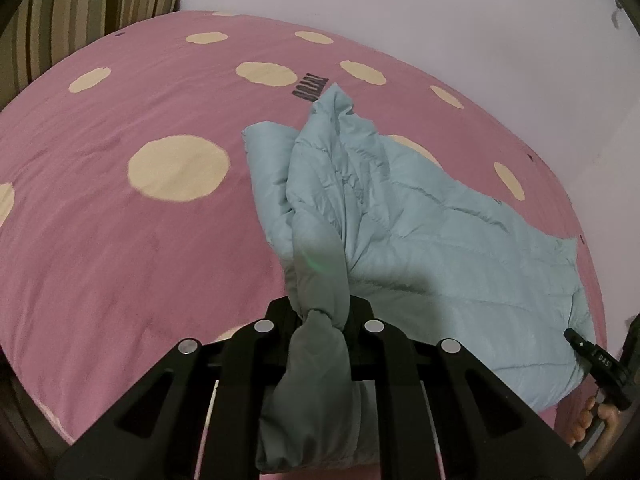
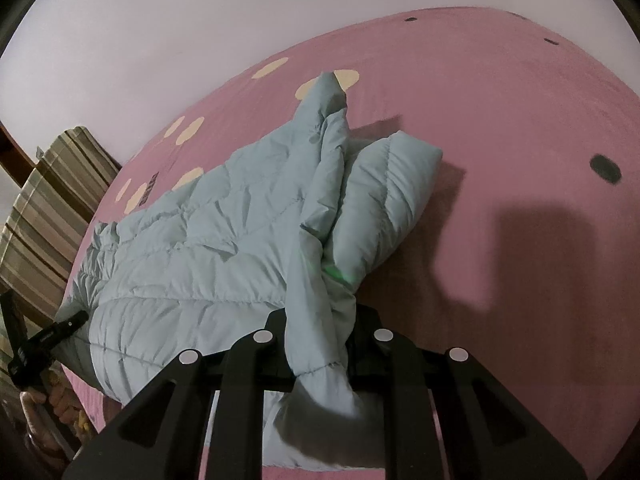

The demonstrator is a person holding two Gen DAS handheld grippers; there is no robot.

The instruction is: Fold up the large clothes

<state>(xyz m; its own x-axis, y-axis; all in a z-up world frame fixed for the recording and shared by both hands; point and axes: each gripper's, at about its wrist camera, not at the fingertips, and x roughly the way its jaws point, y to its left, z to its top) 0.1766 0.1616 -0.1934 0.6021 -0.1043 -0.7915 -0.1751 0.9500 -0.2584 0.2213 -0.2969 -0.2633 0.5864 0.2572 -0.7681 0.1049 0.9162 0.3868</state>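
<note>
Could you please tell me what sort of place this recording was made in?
Most likely a bedroom: a pink spotted bedsheet covers a wide bed against a plain wall, with a striped cushion at its edge.

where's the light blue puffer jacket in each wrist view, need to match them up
Left wrist view: the light blue quilted puffer jacket spreads from centre to lower right, one bunched end pinched in the left gripper.
Right wrist view: the jacket fills centre and lower left, another end pinched in the right gripper.
Shared landmark: the pink bedspread with cream dots under the jacket in both.
</note>
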